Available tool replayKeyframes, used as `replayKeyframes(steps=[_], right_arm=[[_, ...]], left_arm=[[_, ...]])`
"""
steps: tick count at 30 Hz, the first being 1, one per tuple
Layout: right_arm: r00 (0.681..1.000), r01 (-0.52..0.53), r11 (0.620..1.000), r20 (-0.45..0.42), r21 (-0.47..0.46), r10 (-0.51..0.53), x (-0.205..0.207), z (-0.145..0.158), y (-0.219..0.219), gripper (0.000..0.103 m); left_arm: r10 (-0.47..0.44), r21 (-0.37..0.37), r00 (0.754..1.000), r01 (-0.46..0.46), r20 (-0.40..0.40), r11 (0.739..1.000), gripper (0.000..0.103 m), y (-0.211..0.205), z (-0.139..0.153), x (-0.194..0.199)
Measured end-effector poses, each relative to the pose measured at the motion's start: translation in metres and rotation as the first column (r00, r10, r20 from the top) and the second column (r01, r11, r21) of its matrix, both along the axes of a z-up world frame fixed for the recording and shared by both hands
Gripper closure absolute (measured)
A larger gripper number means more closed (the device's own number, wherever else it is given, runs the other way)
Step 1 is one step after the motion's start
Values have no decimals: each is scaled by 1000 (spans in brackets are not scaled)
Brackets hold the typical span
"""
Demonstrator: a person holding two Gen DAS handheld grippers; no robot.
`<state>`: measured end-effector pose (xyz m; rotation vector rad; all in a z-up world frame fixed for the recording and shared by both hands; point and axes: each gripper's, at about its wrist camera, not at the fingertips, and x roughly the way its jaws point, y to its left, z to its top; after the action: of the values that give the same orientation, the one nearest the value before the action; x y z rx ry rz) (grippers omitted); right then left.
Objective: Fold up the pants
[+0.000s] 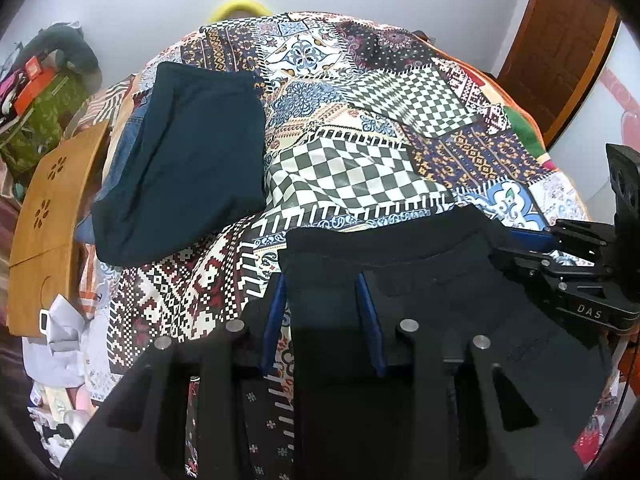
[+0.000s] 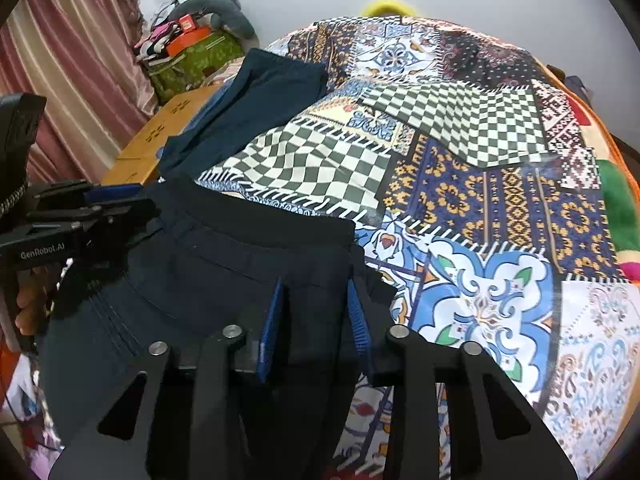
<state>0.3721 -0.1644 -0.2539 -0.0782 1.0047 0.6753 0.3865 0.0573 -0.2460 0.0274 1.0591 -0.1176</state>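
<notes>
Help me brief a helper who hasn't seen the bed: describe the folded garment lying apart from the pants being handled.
Start at the patchwork bedspread covering the bed. Follow it to the side nearest the wooden board with flower-shaped cut-outs; there lies a folded dark teal garment, resting partly on some denim. Unlike the near-black pants in the foreground, it is flat, plain and untouched by either claw.

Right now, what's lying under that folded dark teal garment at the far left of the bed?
A blue denim piece peeks out beneath the folded teal garment, over the patchwork bedspread. How much denim, or anything else, lies beneath is covered.
</notes>
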Motion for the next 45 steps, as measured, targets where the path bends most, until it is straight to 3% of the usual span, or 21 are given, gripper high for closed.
replayKeyframes(steps=[10, 16, 19, 22, 24, 26, 30, 36, 45], right_arm=[[1000, 8, 1000, -11, -15, -8, 1, -5, -2, 83], [998, 45, 999, 37, -13, -45, -13, 25, -12, 82], [997, 51, 999, 51, 14, -52, -22, 39, -16, 81], [996, 57, 998, 64, 36, -59, -33, 51, -21, 70], [996, 59, 997, 68, 50, -62, -39, 54, -23, 56], [995, 68, 996, 66, 54, -71, -44, 56, -26, 45], [996, 90, 993, 17, 74, -91, -48, 50, -33, 32], [988, 95, 991, -134, 96, -81, -48, 22, -35, 31], [962, 65, 980, -273, 187, -11, -35, -8, -30, 31]], left_arm=[[13, 33, 1000, -14, 19, 999, 62, -3, -1, -2], [27, 96, 997, -33, 71, 995, 61, -5, 20, -17], [22, 91, 996, -30, 92, 995, 59, -4, 31, -28], [28, 76, 993, -36, 112, 996, 46, -1, 42, -41], [41, 65, 991, -49, 124, 997, 25, 0, 46, -48], [45, 50, 991, -52, 123, 997, 18, 2, 47, -55], [57, 12, 997, -57, 60, 998, 18, 6, 38, -58], [94, -80, 994, -99, -63, 992, 18, 14, 11, -52], [68, -279, 971, -133, -230, 951, 17, 17, -19, -34]])
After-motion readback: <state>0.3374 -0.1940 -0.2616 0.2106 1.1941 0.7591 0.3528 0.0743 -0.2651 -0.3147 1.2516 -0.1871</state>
